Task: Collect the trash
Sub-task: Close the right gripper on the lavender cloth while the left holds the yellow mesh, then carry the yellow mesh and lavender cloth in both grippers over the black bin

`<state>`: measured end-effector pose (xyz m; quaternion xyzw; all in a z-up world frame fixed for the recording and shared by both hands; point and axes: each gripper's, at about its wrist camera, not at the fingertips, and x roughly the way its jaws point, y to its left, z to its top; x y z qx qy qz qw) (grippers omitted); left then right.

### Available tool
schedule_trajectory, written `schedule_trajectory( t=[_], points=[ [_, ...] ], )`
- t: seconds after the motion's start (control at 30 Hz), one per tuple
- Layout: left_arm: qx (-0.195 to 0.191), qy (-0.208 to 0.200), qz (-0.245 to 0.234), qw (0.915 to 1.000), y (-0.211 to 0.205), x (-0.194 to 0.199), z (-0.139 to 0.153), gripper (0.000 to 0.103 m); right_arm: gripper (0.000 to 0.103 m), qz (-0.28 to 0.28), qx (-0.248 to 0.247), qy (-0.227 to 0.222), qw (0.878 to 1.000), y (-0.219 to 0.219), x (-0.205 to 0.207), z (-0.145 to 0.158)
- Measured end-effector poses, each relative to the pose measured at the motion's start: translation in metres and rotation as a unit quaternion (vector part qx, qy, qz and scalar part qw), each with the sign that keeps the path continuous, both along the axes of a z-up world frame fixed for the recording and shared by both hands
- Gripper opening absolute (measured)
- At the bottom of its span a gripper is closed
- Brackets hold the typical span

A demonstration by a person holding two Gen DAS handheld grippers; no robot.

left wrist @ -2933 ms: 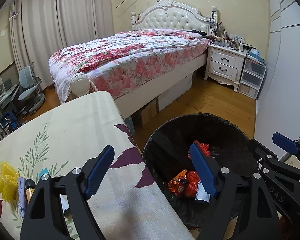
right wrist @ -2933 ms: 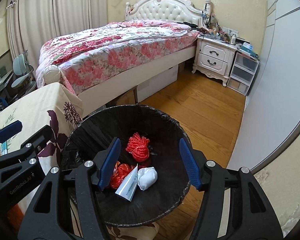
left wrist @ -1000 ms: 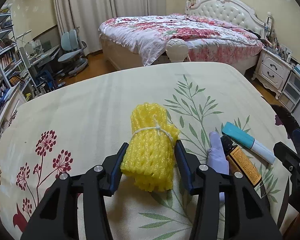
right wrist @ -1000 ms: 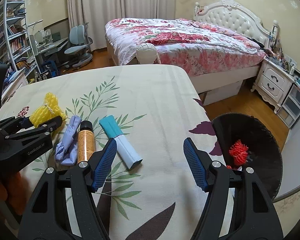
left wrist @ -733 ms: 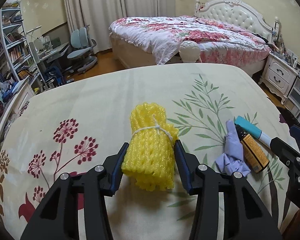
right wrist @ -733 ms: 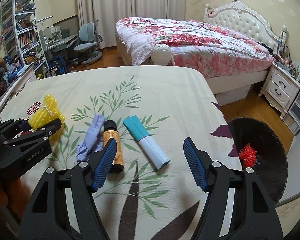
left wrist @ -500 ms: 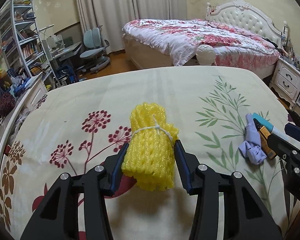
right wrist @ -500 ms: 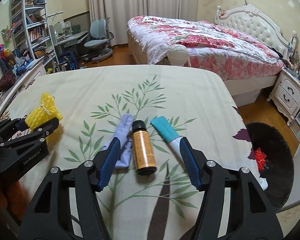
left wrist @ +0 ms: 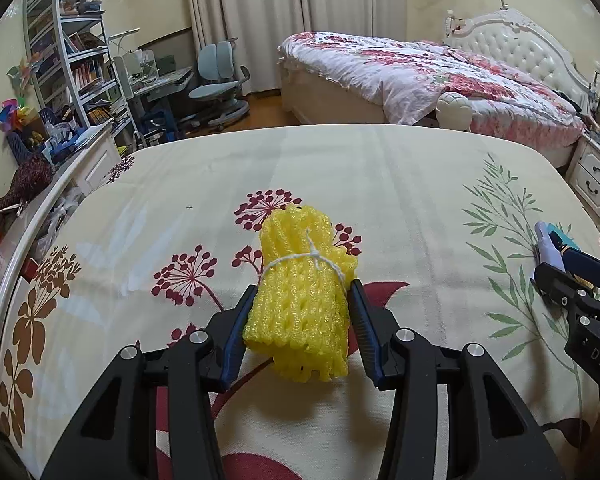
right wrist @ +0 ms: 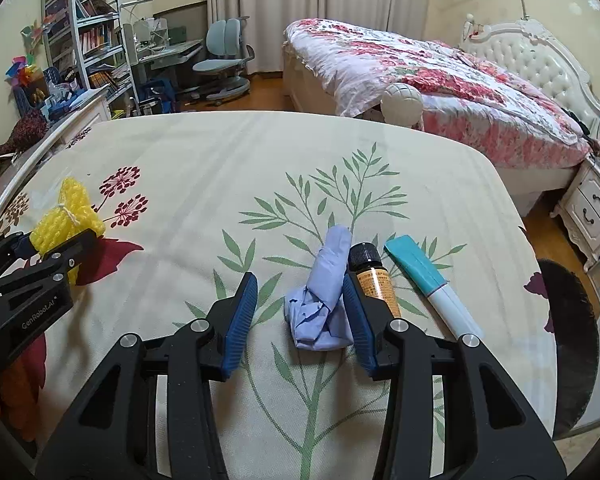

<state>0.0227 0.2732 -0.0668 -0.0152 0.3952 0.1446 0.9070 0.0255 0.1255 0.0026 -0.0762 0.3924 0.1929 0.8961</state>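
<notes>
The left tool (left wrist: 300, 320) clamps yellow foam netting (left wrist: 306, 292) above the desk (left wrist: 400, 168). The right tool (right wrist: 298, 306), jaws closing, straddles a crumpled blue glove (right wrist: 324, 304), not yet gripped. Next likely: pinch it, then carry both to the bin (right wrist: 572, 336) at three o'clock.

both cameras ride on the handheld grippers, looking forward and steeply down along the jaws, close over the flower-printed worktop (left wrist: 380, 184). the left view sits further left, the right view further right. both share the worktop, the yellow foam net bundle (left wrist: 304, 292) (right wrist: 66, 220), the bed (left wrist: 420, 76) (right wrist: 420, 72) and the bookshelf (left wrist: 72, 60) (right wrist: 84, 32).
</notes>
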Motion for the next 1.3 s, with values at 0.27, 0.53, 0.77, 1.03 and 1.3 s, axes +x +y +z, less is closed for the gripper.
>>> schedule_trajectory(
  t=[0.27, 0.53, 0.77, 1.03, 1.3],
  points=[
    [-0.008, 0.002, 0.002, 1.0, 0.001, 0.0, -0.005, 0.047, 0.043, 0.006, -0.012, -0.004, 1.0, 0.012, 0.002, -0.001],
    [-0.004, 0.004, 0.006, 1.0, 0.001, 0.0, -0.005, 0.047, 0.043, 0.017, 0.004, -0.002, 1.0, 0.015, -0.002, -0.001],
    [-0.007, 0.003, 0.009, 0.9999, 0.002, 0.0, -0.005, 0.047, 0.043, 0.009, 0.009, 0.012, 1.0, 0.01, 0.003, -0.005],
    [-0.015, -0.001, 0.011, 0.9998, 0.005, -0.001, -0.004, 0.047, 0.043, 0.018, 0.001, 0.016, 1.0, 0.024, 0.001, -0.009],
    [-0.015, -0.006, 0.011, 0.9998, 0.005, -0.007, -0.003, 0.046, 0.028, 0.011, -0.005, 0.006, 1.0, 0.023, -0.001, -0.009]
  ],
)
